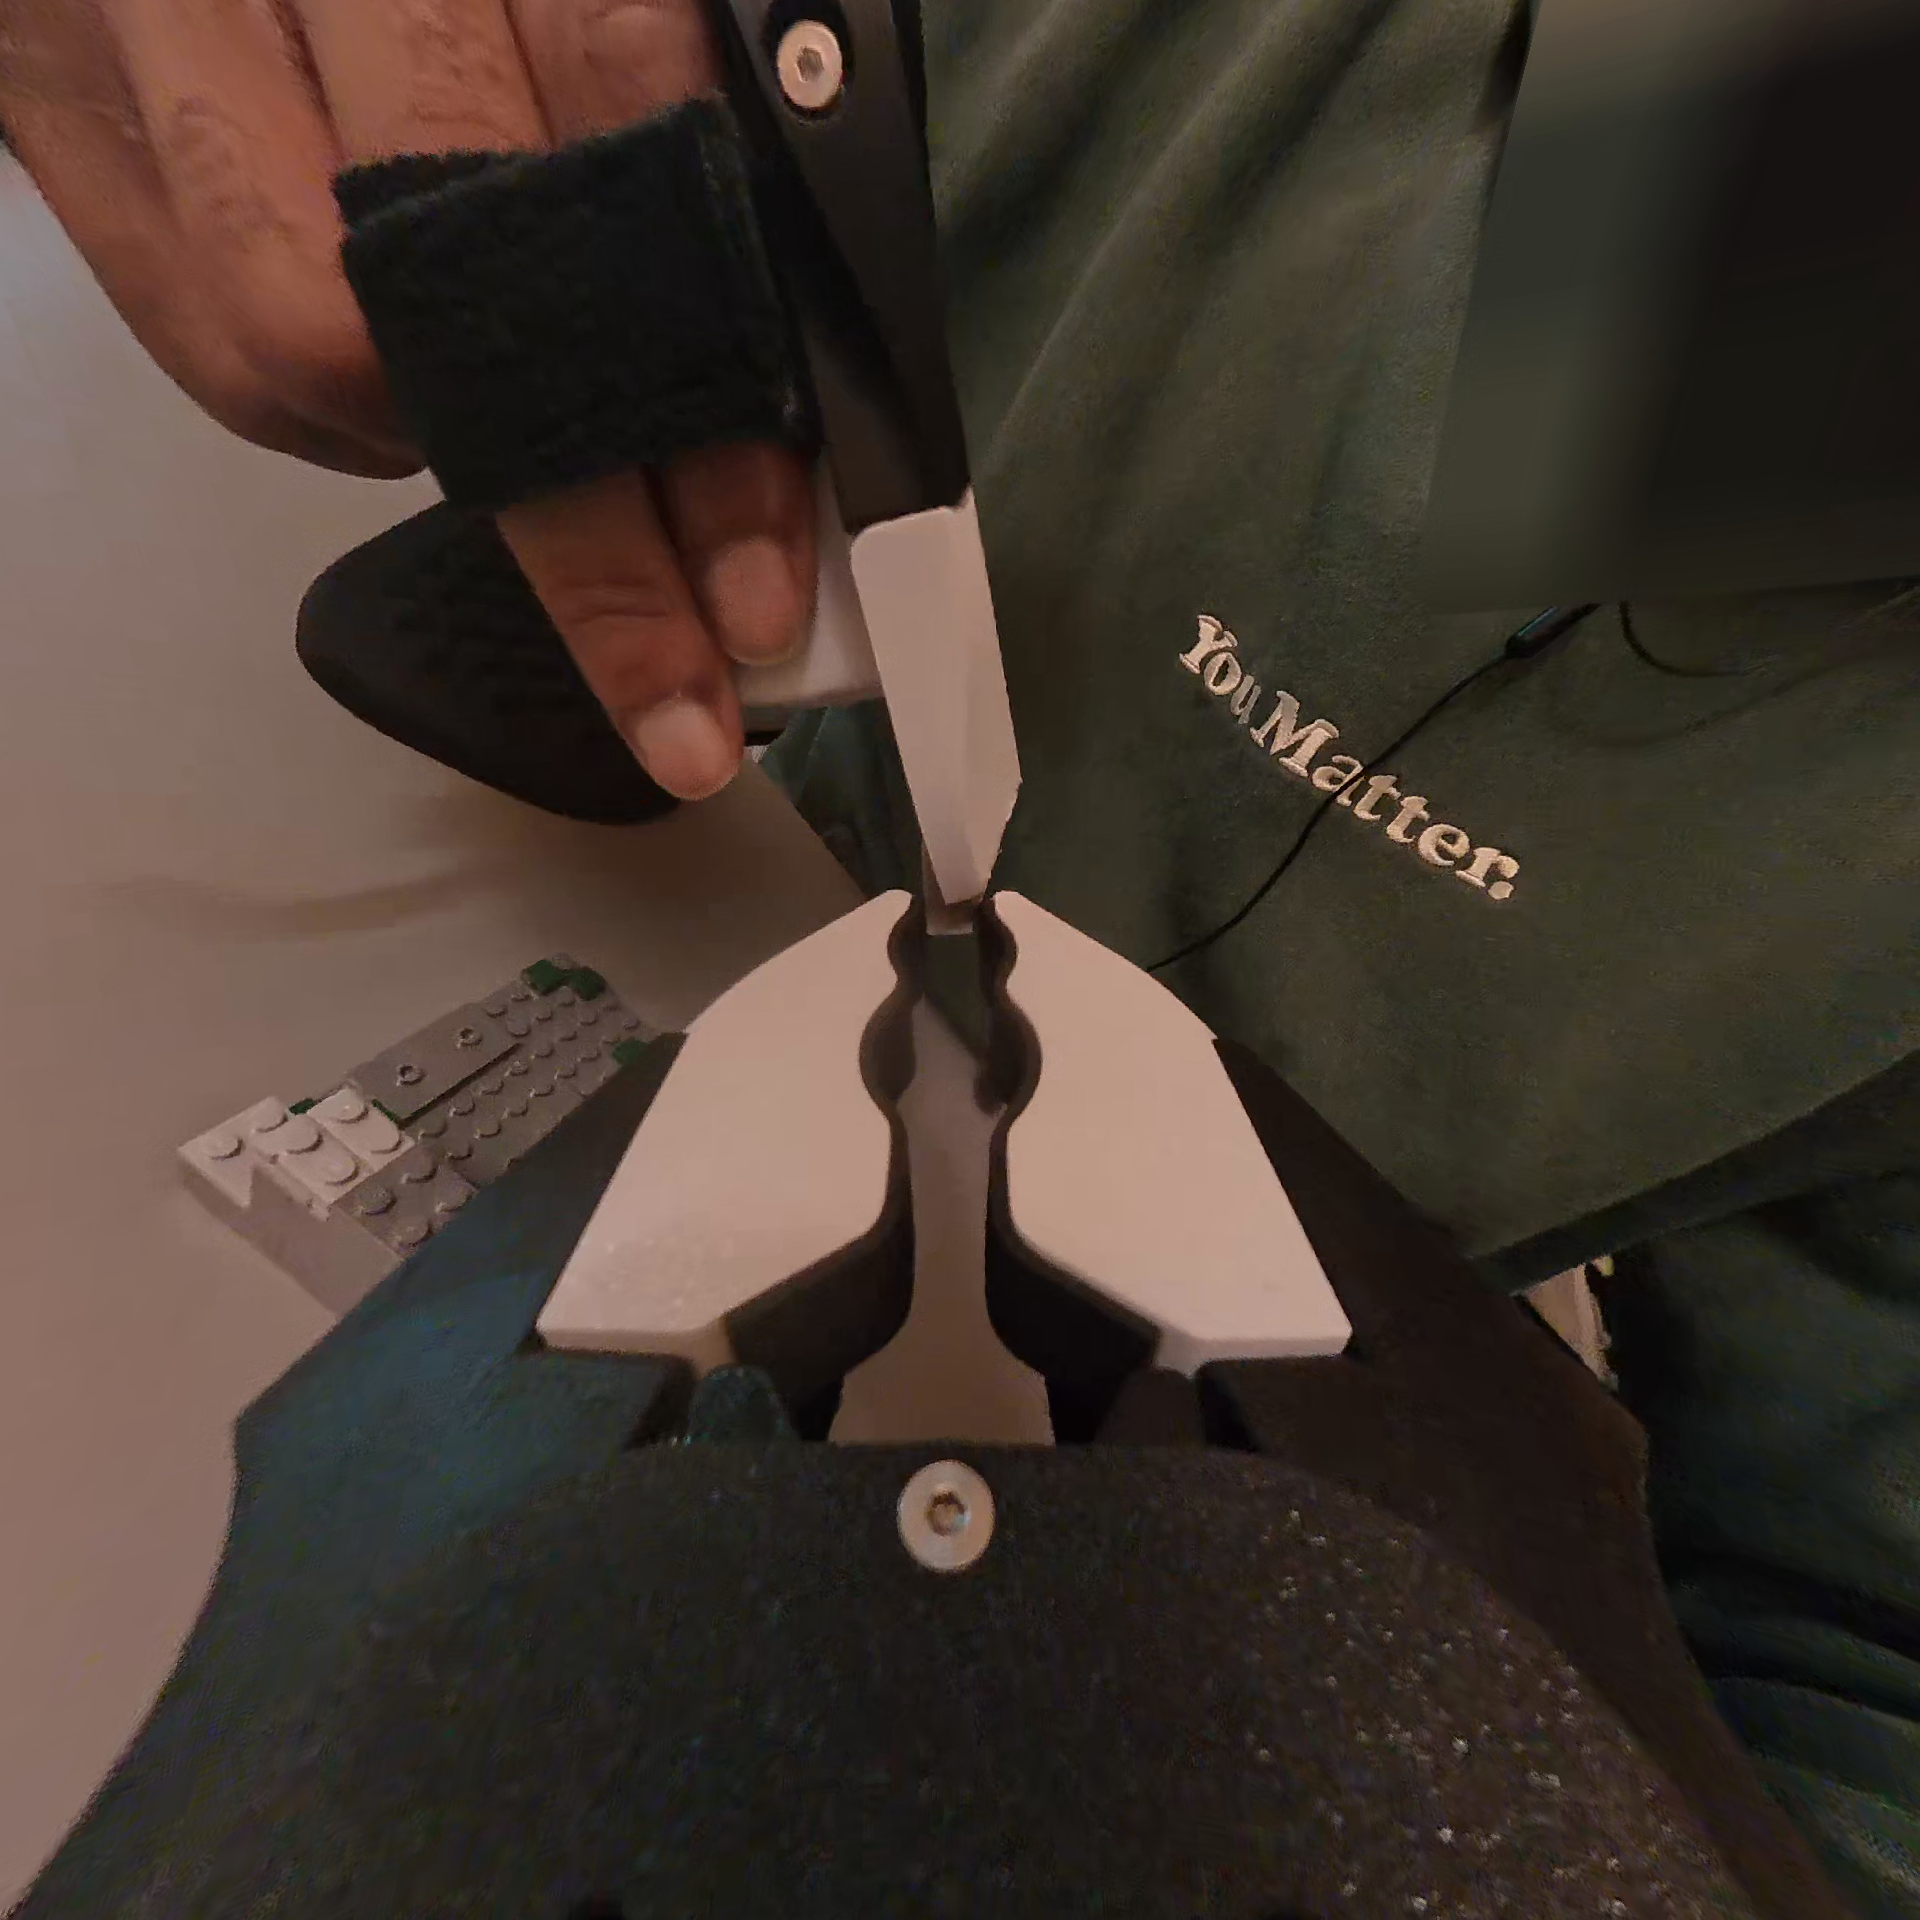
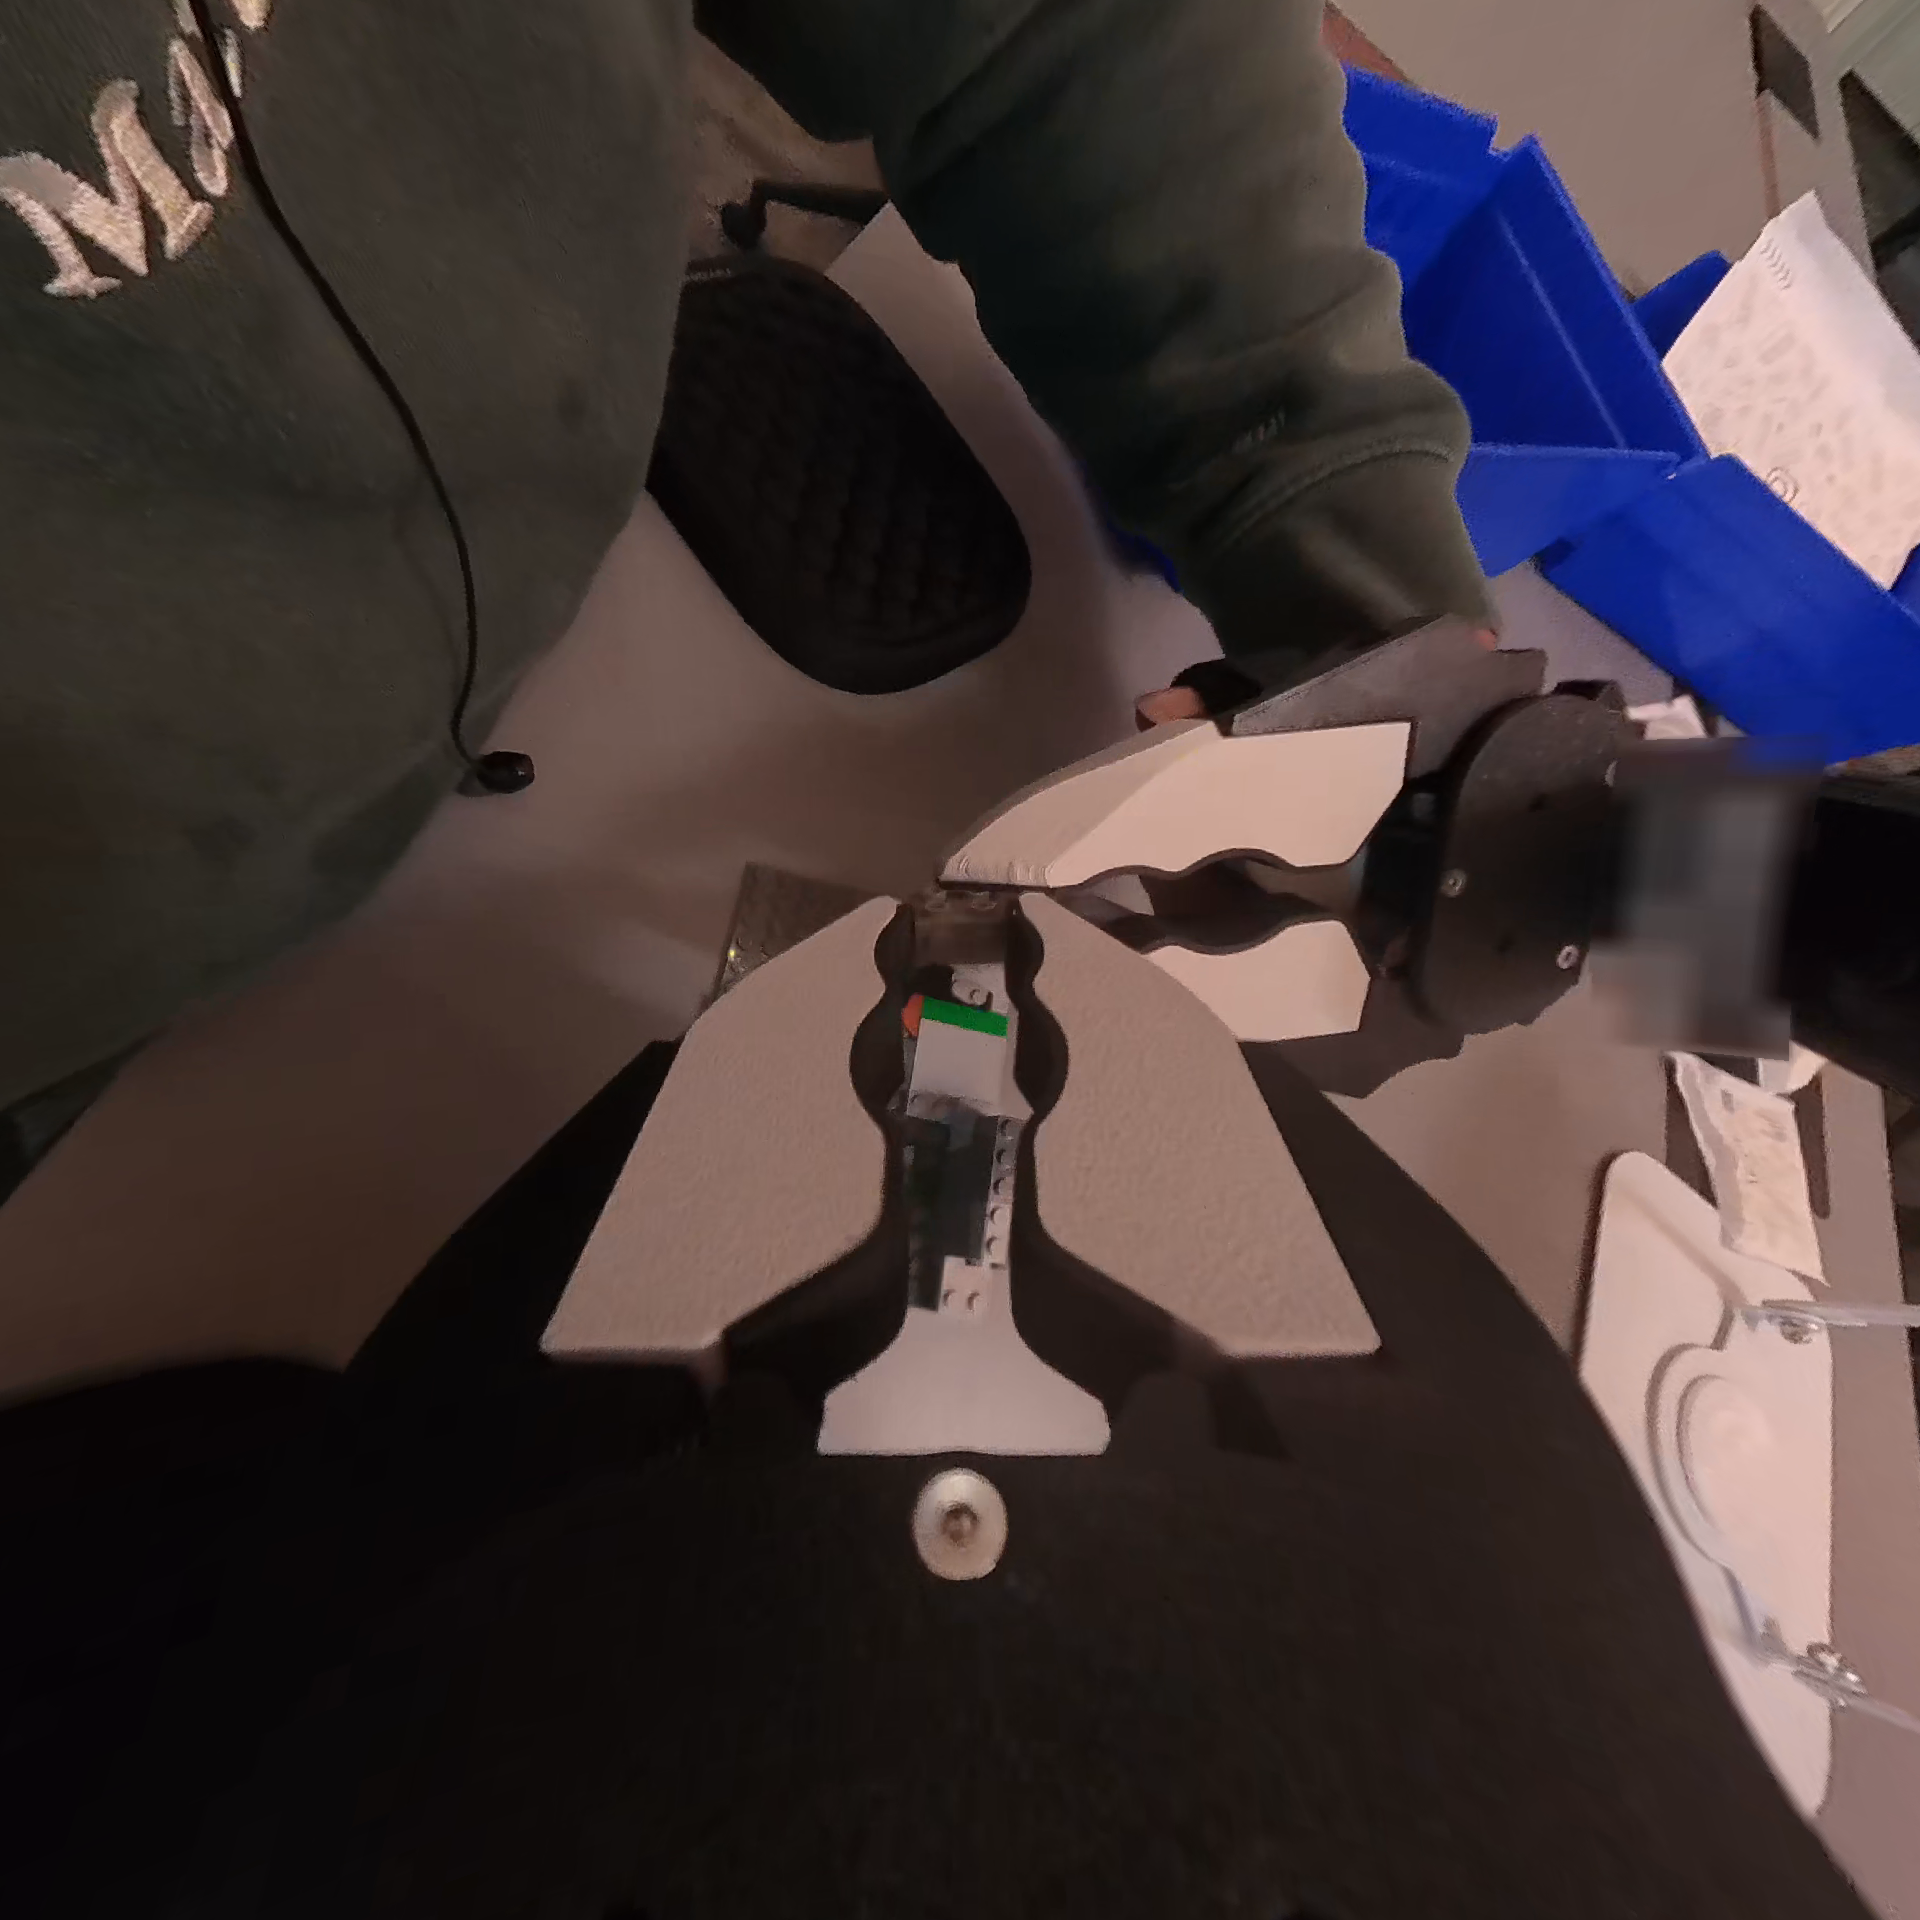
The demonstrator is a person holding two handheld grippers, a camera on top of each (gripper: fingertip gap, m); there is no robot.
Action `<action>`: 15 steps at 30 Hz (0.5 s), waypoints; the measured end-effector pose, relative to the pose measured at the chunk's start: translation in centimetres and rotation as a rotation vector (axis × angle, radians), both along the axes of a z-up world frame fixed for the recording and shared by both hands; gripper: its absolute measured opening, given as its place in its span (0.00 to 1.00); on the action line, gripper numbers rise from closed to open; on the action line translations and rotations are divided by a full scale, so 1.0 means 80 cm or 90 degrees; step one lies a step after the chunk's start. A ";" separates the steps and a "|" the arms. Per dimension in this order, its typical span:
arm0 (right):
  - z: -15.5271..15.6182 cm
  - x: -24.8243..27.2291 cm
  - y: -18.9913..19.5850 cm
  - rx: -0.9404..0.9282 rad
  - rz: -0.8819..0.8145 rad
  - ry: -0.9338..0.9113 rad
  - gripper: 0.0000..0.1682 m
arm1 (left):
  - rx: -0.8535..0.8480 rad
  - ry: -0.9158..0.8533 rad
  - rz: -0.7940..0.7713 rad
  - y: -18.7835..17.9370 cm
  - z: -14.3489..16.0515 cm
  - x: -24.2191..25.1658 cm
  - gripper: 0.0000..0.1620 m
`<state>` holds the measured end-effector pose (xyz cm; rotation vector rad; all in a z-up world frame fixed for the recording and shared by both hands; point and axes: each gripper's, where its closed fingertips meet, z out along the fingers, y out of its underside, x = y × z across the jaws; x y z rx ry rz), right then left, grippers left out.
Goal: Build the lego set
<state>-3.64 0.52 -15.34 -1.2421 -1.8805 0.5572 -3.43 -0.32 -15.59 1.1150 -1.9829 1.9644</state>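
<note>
A small grey lego piece (image 1: pixel 951 922) sits pinched between the tips of my left gripper (image 1: pixel 951 940), which is shut on it. My right gripper (image 1: pixel 961 883) comes down from above, fingers together, with its tips on the same piece. In the right wrist view, my right gripper (image 2: pixel 958 920) is shut on the studded grey piece (image 2: pixel 961 927), and the left gripper (image 2: pixel 966 881) reaches in from the right, touching it. A grey lego build (image 1: pixel 447 1112) lies on the table to the left; it also shows below, between the right fingers (image 2: pixel 956 1143), with a green strip.
Blue bins (image 2: pixel 1558 364) holding white paper (image 2: pixel 1808 384) stand at the right. A white tray (image 2: pixel 1662 1299) with a clear part lies lower right. A black chair seat (image 2: pixel 831 478) is beyond the table edge. The person's green sweatshirt (image 1: pixel 1299 416) is close behind the grippers. Left and right tips are no more than a few centimetres apart.
</note>
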 end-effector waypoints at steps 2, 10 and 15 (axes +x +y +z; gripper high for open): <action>0.000 -0.001 0.003 -0.010 -0.014 -0.006 0.10 | -0.019 0.001 0.012 0.004 0.000 0.000 0.06; -0.028 0.030 0.048 -0.062 -0.152 -0.121 0.10 | 0.307 0.130 0.372 0.093 -0.065 -0.016 0.15; -0.060 0.036 0.069 -0.083 -0.210 -0.205 0.10 | 0.453 0.198 0.517 0.102 -0.102 -0.054 0.19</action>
